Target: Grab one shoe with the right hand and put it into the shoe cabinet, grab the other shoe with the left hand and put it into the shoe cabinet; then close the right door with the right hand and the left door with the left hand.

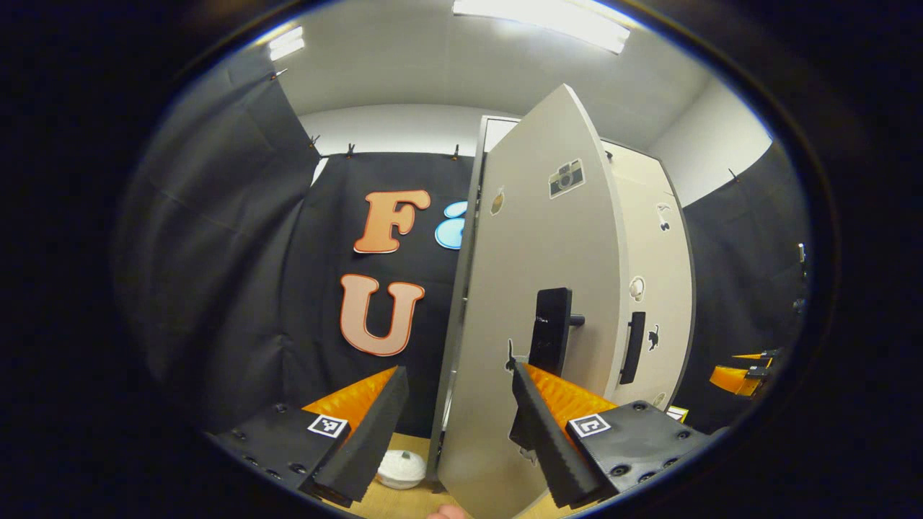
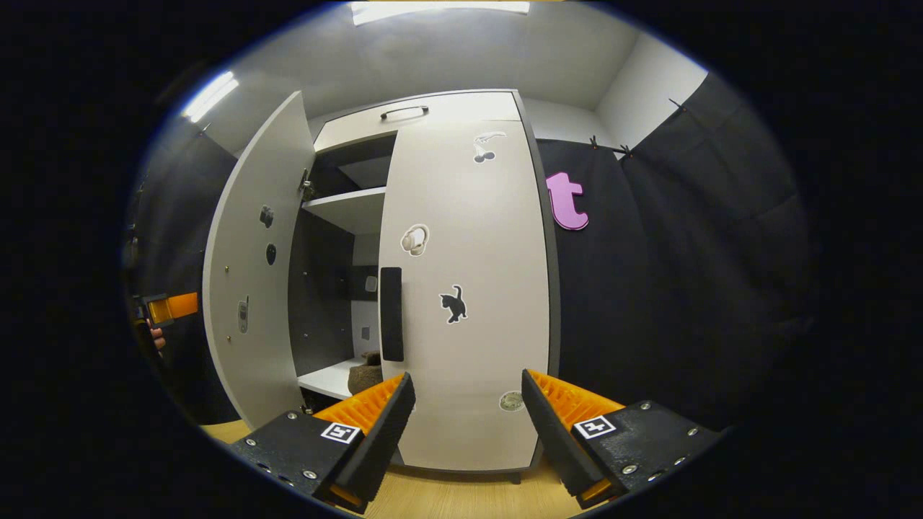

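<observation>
Step in hand, by judgement: the last one, closing the left door with the left hand.

In the right gripper view the right door (image 2: 469, 288) lies flush against the shoe cabinet (image 2: 418, 112), so it appears closed. The left door (image 2: 252, 288) stands swung out, exposing the shelves. One shoe (image 2: 366, 375), a dark rounded shape, rests on the lower shelf just behind the edge of the right door. Whether a second shoe lies beside it cannot be told; that part of the shelf is hidden.

The right hand-held gripper (image 2: 465, 418) is parted wide and carries nothing. It points at the lower face of the right door, apart from it.

In the left gripper view the left hand-held gripper (image 1: 458, 418) is also spread wide and empty. The free edge of the left door (image 1: 548, 303) stands between its two fingers; contact cannot be confirmed. The door's black handle (image 1: 550, 331) sits just above the right-hand finger. A pale rounded object (image 1: 401, 468) lies on the floor by the cabinet's base; what it is cannot be told.

Next move, by judgement: the left hand-held gripper should bear on the outer face of the left door, near the handle, and swing the door to the cabinet until flush. The right one should stay out of the sweep.
</observation>
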